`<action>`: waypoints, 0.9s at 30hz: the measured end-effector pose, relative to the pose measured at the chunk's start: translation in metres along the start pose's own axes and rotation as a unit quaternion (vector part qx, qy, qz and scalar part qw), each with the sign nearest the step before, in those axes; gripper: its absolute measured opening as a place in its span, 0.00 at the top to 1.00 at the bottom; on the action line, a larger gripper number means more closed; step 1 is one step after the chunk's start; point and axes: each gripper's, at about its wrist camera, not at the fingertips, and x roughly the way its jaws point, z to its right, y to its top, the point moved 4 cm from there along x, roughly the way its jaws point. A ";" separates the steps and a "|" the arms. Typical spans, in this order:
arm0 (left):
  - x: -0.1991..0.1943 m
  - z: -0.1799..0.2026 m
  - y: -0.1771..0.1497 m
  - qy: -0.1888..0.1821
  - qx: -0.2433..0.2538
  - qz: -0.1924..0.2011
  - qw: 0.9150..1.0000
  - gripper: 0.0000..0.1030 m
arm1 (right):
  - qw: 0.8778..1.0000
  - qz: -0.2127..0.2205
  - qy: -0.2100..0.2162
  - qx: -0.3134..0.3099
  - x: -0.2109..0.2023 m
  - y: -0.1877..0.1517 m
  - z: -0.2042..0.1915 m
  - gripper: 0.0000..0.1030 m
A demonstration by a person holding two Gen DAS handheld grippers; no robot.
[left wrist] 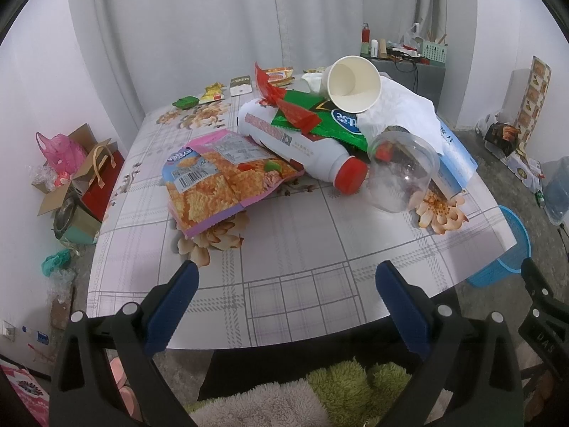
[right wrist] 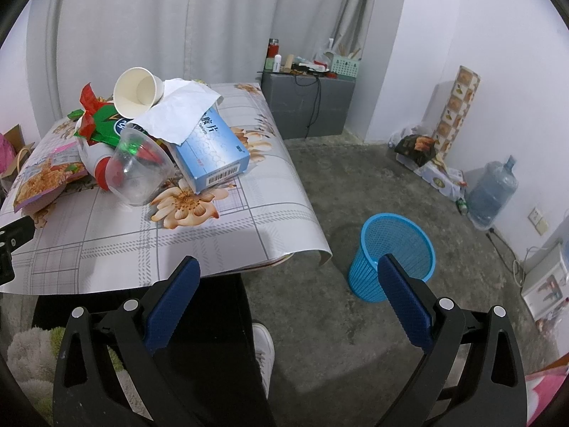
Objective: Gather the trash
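A heap of trash lies on the table (left wrist: 284, 249): an orange snack bag (left wrist: 217, 178), a white bottle with a red cap (left wrist: 302, 142), a clear plastic cup (left wrist: 402, 174), a paper cup (left wrist: 354, 83), white tissue (left wrist: 398, 106), green and red wrappers (left wrist: 306, 114) and a blue box (right wrist: 209, 149). My left gripper (left wrist: 286, 277) is open and empty over the table's near edge, short of the heap. My right gripper (right wrist: 288, 272) is open and empty past the table's right corner, above the floor. A blue mesh bin (right wrist: 394, 256) stands on the floor to the table's right.
Small packets (left wrist: 242, 85) lie at the table's far side. Boxes and bags (left wrist: 74, 178) sit on the floor at the left. A grey cabinet (right wrist: 309, 103), a water jug (right wrist: 492, 192) and cartons (right wrist: 426, 156) stand along the right wall. The person's legs and shoe (right wrist: 265, 348) are below.
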 end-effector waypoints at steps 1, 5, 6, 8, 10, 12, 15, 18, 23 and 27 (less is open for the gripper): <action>0.000 0.000 0.000 0.000 0.000 0.000 1.000 0.05 | 1.000 0.000 0.000 0.000 0.000 0.000 0.000 0.08; -0.001 -0.001 -0.001 -0.003 -0.001 0.001 1.000 0.05 | 1.000 -0.003 -0.001 0.000 0.001 0.000 0.000 0.08; -0.001 -0.001 -0.002 -0.005 -0.002 0.002 1.000 0.05 | 1.000 -0.003 -0.002 0.000 0.001 -0.001 -0.001 0.08; 0.001 -0.006 -0.004 -0.011 -0.010 0.007 1.000 0.05 | 1.000 -0.003 -0.003 -0.003 0.003 0.001 -0.001 0.08; 0.002 -0.010 -0.002 -0.016 -0.016 0.010 1.000 0.05 | 1.000 0.002 -0.006 -0.006 0.003 0.005 -0.001 0.08; 0.003 -0.014 0.002 -0.021 -0.024 0.014 0.999 0.05 | 1.000 0.008 -0.003 -0.006 0.003 0.011 -0.002 0.08; 0.008 -0.022 0.014 -0.041 -0.028 0.021 0.999 0.05 | 1.000 0.005 0.008 0.004 0.007 0.018 0.000 0.08; 0.012 -0.026 0.031 -0.057 -0.021 0.028 0.998 0.05 | 0.999 0.007 0.038 0.038 0.013 0.026 0.006 0.08; 0.021 -0.036 0.066 -0.087 -0.013 0.051 0.995 0.05 | 0.997 0.036 0.039 0.055 0.014 0.050 0.009 0.08; 0.024 -0.046 0.091 -0.139 -0.022 0.071 0.988 0.05 | 0.996 0.046 0.051 0.061 0.017 0.072 0.008 0.08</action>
